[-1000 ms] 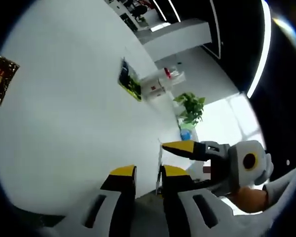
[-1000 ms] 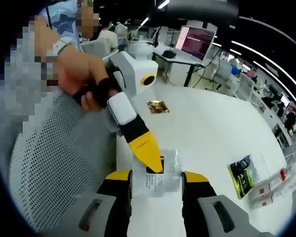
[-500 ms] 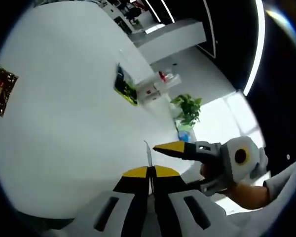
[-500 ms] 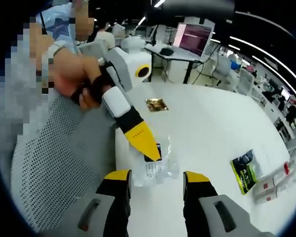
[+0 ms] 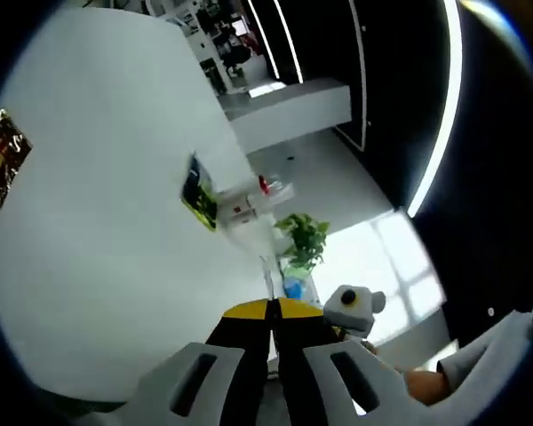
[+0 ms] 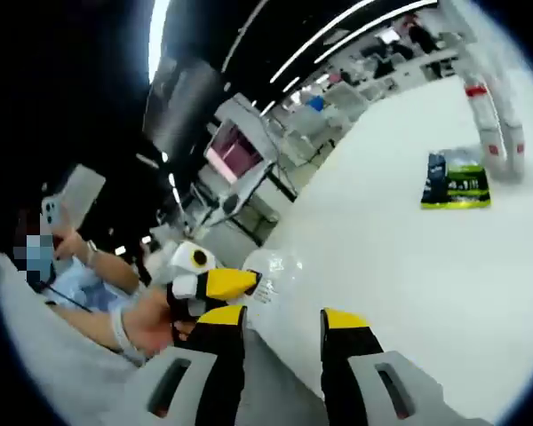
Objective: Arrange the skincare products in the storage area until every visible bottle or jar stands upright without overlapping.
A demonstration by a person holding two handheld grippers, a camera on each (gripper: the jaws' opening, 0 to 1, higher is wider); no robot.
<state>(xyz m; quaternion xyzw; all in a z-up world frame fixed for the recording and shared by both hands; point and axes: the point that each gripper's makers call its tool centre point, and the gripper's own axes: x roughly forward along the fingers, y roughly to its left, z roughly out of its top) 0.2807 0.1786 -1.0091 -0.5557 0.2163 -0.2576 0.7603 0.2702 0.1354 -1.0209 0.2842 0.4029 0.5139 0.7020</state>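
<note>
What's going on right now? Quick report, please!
Left gripper shut on a thin clear packet, lifted off the white table. Right gripper open, holding nothing. Green sachet and tubes lie flat, far across table.

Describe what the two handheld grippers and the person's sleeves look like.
Both the left gripper and the right gripper have light grey slotted jaw bodies, black mid-sections and yellow tips. The person's sleeve is light grey, with a wristband at the cuff.

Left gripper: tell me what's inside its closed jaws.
The left gripper is shut on a thin clear plastic packet; one edge sticks up above the tips. The rest is covered.
</note>
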